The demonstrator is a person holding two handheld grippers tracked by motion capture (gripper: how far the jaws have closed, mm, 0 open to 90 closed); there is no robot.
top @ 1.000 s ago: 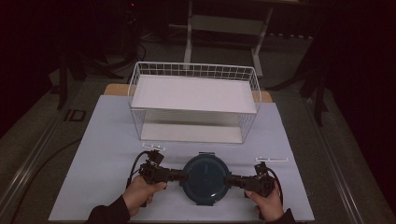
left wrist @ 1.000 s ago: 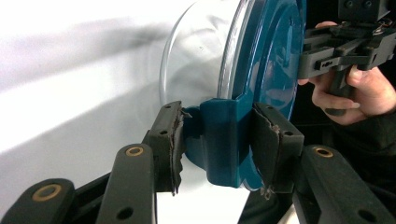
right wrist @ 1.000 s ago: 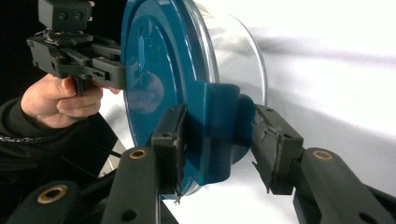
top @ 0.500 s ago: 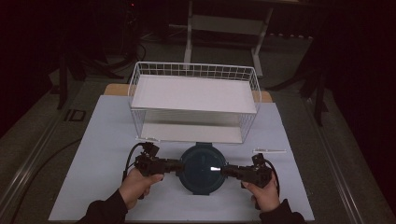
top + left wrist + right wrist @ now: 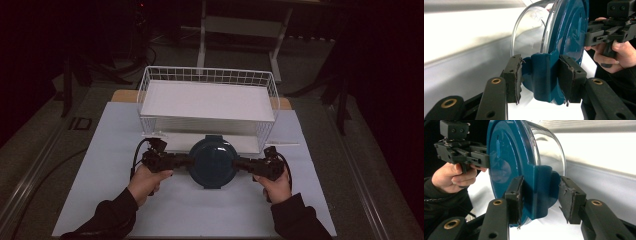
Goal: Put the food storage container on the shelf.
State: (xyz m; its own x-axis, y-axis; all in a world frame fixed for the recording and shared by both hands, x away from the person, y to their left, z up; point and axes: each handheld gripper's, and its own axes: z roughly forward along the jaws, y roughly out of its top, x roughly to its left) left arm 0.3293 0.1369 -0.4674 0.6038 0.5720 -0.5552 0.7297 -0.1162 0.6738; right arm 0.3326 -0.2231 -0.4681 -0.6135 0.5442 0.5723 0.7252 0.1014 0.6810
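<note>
A round clear container with a dark blue lid (image 5: 212, 161) hangs tipped just above the white table mat (image 5: 112, 135), close in front of the wire basket (image 5: 207, 71). My left gripper (image 5: 186, 160) grips its left side and my right gripper (image 5: 239, 162) its right side. In the left gripper view the left gripper (image 5: 540, 75) has both pads pressed on a blue clip tab (image 5: 541, 72) of the lid. In the right gripper view the right gripper (image 5: 540, 197) clamps the opposite blue tab (image 5: 541, 187), with the clear bowl (image 5: 551, 147) on the far side.
The white wire basket has a flat white upper shelf (image 5: 207, 100) and an open lower level facing me. A dark floor with stands and cables surrounds the table. The mat has bare room to the left and right of the hands.
Both hands have carried the container away from the person and upward, toward the front of the basket. The grips on the two tabs look unchanged.
</note>
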